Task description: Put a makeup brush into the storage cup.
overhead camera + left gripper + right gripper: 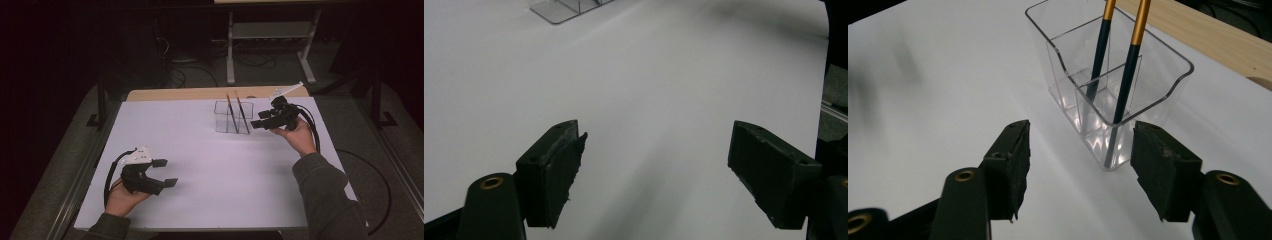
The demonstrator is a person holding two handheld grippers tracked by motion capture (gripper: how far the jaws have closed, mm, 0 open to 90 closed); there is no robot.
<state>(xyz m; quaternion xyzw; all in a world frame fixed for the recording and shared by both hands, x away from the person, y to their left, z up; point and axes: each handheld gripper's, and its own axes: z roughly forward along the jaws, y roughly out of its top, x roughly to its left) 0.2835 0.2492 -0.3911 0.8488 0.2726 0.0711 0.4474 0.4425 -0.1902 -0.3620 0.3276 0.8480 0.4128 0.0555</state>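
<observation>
High view, lower left: my left hand-held gripper (161, 172) rests low over the white table (210, 190), jaws spread wide, nothing between them.
Right gripper view, bottom: my right hand-held gripper (1078, 155), jaws apart, pads clear of everything.
Centre, just beyond the jaws: clear holder (1168, 85), upright, near my right jaw.
Upper centre: two brushes (1100, 50) lean inside its compartments, gold ends up.
Far edge: bare wood strip (200, 93).

A white-topped table (200, 170) with a bare wooden strip at its far edge carried 1 clear plastic holder (233, 117), standing upright toward the far right side.
</observation>
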